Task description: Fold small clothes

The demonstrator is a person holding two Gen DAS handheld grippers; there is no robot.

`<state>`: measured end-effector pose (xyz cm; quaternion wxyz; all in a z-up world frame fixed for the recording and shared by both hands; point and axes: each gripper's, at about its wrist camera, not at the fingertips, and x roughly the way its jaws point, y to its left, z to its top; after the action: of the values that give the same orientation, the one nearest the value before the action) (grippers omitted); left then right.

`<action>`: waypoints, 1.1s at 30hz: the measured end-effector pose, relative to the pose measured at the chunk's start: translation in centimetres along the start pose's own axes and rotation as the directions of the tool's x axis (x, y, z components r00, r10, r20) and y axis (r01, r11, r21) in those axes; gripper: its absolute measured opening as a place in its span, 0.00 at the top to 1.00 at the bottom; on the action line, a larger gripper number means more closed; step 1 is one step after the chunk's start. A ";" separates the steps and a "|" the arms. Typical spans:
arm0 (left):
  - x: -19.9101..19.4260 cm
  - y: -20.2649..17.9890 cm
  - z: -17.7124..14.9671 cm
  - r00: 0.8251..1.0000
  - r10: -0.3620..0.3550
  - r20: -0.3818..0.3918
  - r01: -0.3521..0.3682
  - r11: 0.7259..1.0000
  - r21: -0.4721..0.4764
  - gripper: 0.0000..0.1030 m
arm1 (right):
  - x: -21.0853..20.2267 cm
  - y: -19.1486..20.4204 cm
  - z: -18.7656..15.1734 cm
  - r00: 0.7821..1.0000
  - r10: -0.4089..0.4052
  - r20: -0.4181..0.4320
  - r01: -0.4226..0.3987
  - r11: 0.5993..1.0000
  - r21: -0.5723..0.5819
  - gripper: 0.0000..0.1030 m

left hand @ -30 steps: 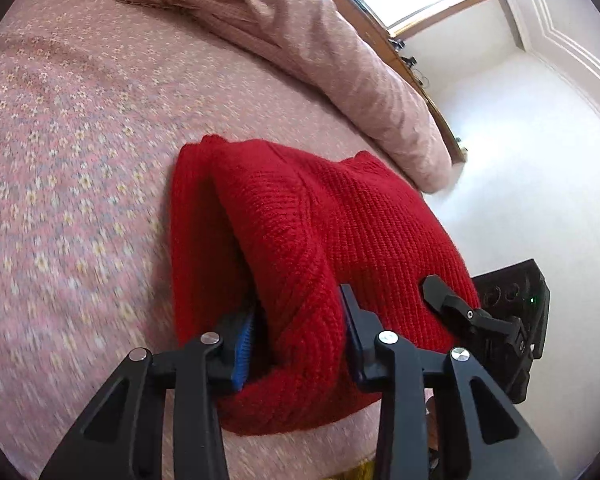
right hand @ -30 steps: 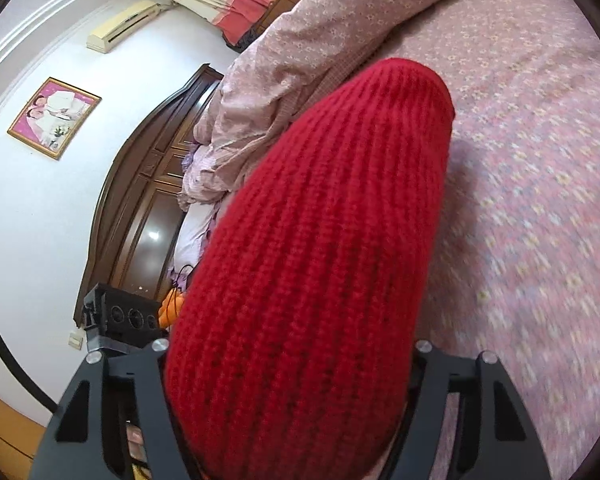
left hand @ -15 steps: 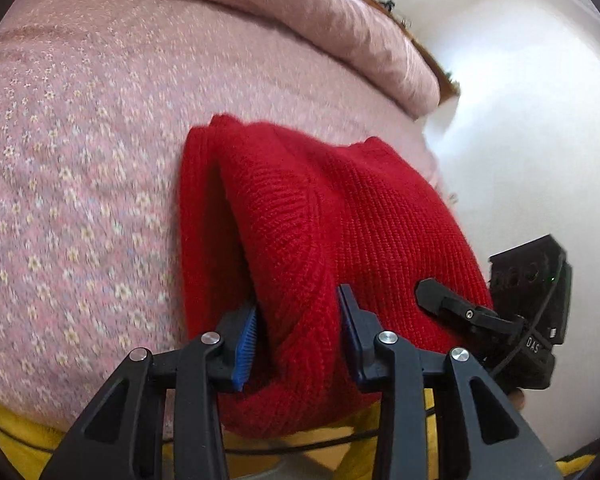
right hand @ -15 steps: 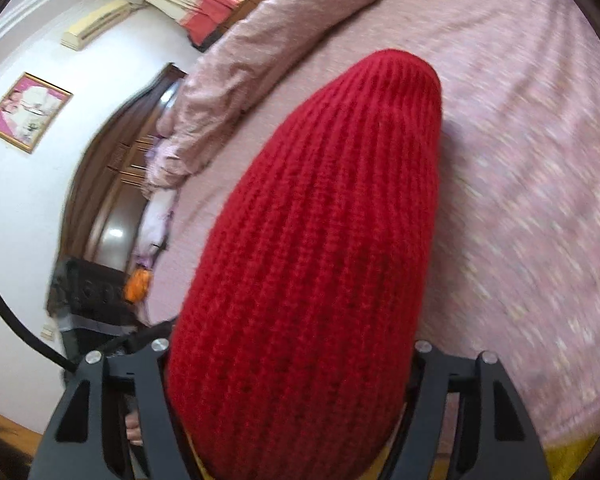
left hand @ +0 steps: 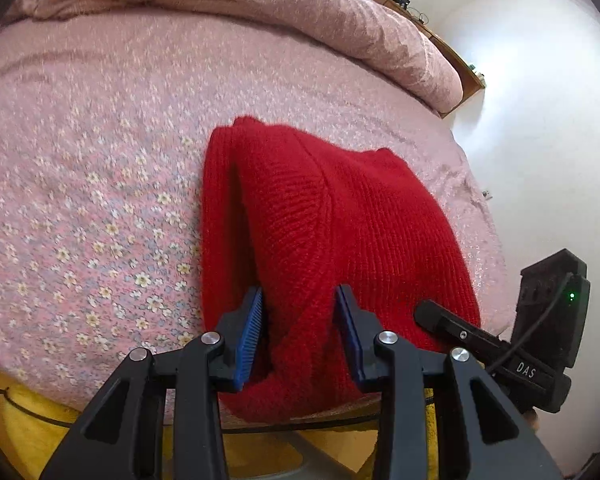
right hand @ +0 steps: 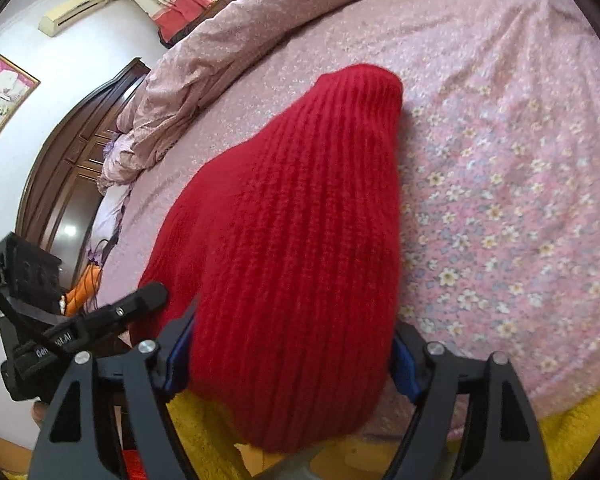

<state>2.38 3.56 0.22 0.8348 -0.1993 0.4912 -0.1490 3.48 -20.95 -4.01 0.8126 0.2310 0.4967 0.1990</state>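
- Red knit garment (left hand: pixel 340 232): folded, on the floral bed (left hand: pixel 100 200), near edge overhanging
- Left hand-held gripper (left hand: pixel 300 332): clamped on a thick fold at the near edge
- Right hand-held gripper (right hand: pixel 288 356): jaws wide, clamped across the bundle
- Step, judged: carrying the fold; next, lay flat and release

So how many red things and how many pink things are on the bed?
Red: 1, the sweater
Pink: 2, the sheet and the duvet
Total: 3
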 end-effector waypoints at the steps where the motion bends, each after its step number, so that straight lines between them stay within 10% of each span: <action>1: 0.0 0.1 0.1 1.000 0.002 0.002 -0.002 1.000 0.003 0.71 | -0.5 0.0 -0.2 1.000 -0.014 0.003 0.014 1.000 -0.007 0.21; 10: 0.4 -0.4 0.3 0.999 0.043 -0.013 -0.042 0.998 0.040 0.72 | -4.7 1.8 -0.8 0.966 -0.208 0.152 0.235 0.952 -0.194 0.23; 15: 0.5 -0.9 0.2 0.997 0.076 0.009 -0.076 0.994 0.080 0.88 | -3.5 1.2 -0.4 0.984 -0.126 0.125 0.148 0.973 -0.178 0.50; 25: 1.4 1.5 -0.2 0.964 0.265 0.036 -0.267 0.960 0.089 0.88 | -0.1 6.0 -0.5 0.975 -0.175 0.136 0.213 0.905 -0.367 0.53; 33: 1.1 1.1 -0.3 0.963 0.264 0.054 -0.268 0.960 0.088 0.86 | -0.4 6.6 -1.4 0.965 -0.201 0.171 0.253 0.891 -0.377 0.49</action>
<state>2.66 4.01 -1.27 0.8658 -0.0952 0.4882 -0.0544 1.46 -15.53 -0.47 0.8901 0.0145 0.4169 0.1837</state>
